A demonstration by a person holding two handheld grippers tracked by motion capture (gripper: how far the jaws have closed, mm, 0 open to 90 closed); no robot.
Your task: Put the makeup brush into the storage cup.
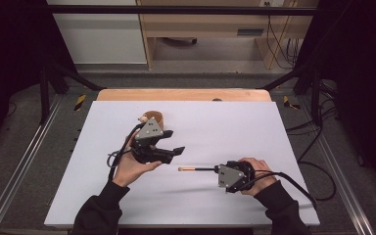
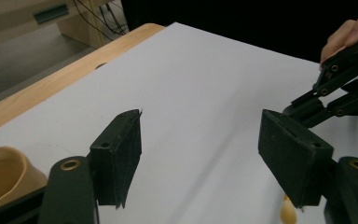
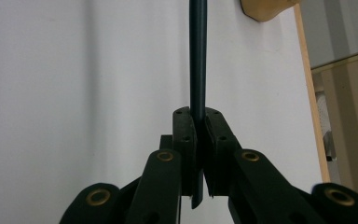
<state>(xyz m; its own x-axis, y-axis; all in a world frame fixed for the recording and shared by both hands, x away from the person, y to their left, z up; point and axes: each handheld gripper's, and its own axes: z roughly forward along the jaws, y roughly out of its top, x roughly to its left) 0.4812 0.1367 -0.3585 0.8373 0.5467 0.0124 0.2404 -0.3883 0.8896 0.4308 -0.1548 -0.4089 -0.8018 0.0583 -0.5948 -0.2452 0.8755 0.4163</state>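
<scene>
**A:** Two grippers on the white table (image 1: 254, 127), where are we w/ this?

**B:** Right gripper (image 1: 217, 170) is clamped tight on a thin dark stick (image 1: 203, 169), prob a brush w/ an orange-tan tip (image 1: 180, 169). Right gripper view has the handle (image 3: 198, 70) pinched between the jaws, running straight out ahead. It hangs level, just above or on the sheet, can't tell which.

**A:** And the left one?

**B:** Left gripper (image 1: 174, 142) stands wide, nothing between the pads (image 2: 126, 154), just bare table. It sits near the brush tip, a bit apart from it.

**A:** That tan cup?

**B:** Cup (image 1: 153, 118) stands upright behind the left gripper, toward the far side. Looks empty as far as I can see.

**A:** So progress?

**B:** My guess: brush is in hand, that part's done. Getting it over to the cup is left, approx half to go.
</scene>
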